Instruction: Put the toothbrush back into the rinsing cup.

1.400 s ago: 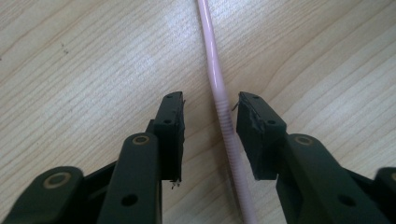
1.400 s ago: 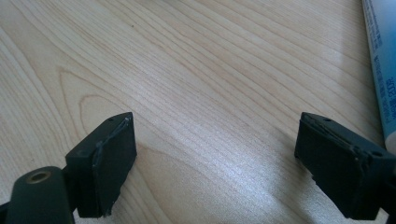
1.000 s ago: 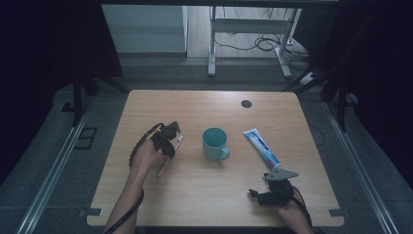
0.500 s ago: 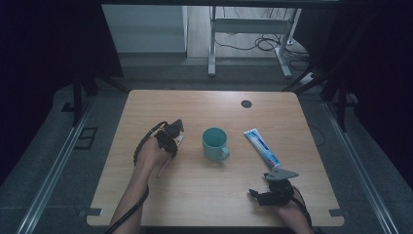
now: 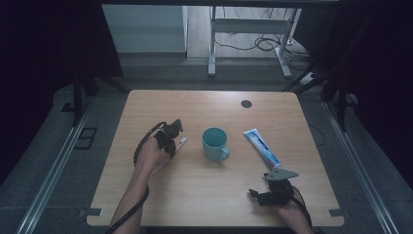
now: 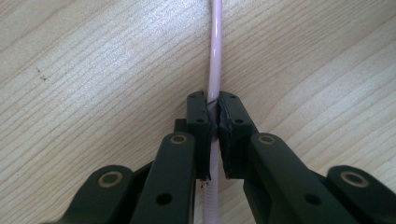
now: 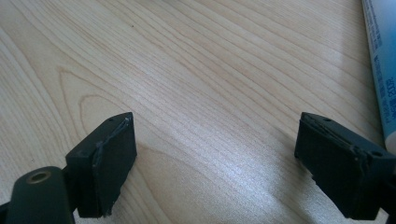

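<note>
My left gripper [image 6: 214, 109] is shut on a thin pink toothbrush handle [image 6: 215, 56] that lies flat on the wooden table; its jaws have just been closing onto it. From above, the left gripper [image 5: 171, 138] sits left of a teal mug [image 5: 214, 143], with the toothbrush's pale end [image 5: 181, 142] poking out towards the mug. A blue and white toothpaste tube [image 5: 262, 147] lies right of the mug. My right gripper [image 5: 257, 196] rests near the table's front right, below the tube. Its jaws [image 7: 215, 140] stand open over bare wood, the tube [image 7: 380, 70] at the right edge.
The wooden table [image 5: 204, 200] has a small round black hole [image 5: 246, 104] near its back edge. Beyond the table stand a metal frame [image 5: 248, 24] and loose cables on the floor. Dark surroundings flank both sides.
</note>
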Demonstrator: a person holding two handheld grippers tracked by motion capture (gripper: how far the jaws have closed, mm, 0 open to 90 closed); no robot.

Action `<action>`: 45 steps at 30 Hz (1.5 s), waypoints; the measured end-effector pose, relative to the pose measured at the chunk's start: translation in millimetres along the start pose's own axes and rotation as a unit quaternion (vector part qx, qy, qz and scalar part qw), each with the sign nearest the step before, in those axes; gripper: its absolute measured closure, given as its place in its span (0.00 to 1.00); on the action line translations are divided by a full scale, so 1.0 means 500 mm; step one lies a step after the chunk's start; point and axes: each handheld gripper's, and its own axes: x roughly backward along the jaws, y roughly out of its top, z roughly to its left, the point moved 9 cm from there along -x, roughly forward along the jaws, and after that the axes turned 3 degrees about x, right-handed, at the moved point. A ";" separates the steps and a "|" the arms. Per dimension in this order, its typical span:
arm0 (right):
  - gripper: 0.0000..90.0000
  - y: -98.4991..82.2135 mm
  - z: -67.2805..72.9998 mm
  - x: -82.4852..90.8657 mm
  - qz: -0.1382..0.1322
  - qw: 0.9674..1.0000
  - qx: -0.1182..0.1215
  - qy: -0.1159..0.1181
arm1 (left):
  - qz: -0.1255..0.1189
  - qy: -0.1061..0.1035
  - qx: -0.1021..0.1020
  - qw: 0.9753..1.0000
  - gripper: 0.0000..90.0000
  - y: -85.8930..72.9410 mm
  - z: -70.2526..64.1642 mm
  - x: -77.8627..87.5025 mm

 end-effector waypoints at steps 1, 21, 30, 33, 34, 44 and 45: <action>0.14 0.000 0.000 0.000 0.000 1.000 0.000 0.000 | -0.002 0.001 0.000 1.000 0.93 0.000 0.000 0.001; 0.14 0.000 0.000 0.000 0.000 1.000 0.000 0.000 | -0.089 -0.022 -0.013 0.996 0.93 0.013 -0.018 0.076; 0.14 0.000 0.000 0.000 0.000 1.000 0.000 0.000 | -0.134 -0.037 -0.019 0.990 0.93 0.023 -0.031 0.097; 0.14 0.000 0.000 0.000 0.000 1.000 0.000 0.000 | -0.154 -0.040 -0.020 0.987 0.93 0.029 -0.036 0.106; 0.14 0.000 0.000 0.000 0.000 1.000 0.000 0.000 | -0.159 -0.042 -0.022 0.986 0.93 0.030 -0.037 0.110; 0.14 0.000 0.000 0.000 0.000 1.000 0.000 0.000 | -0.224 -0.062 -0.035 0.972 0.93 0.044 -0.052 0.152; 0.14 0.000 0.000 0.000 0.000 1.000 0.000 0.000 | -0.229 -0.063 -0.039 0.971 0.93 0.045 -0.054 0.155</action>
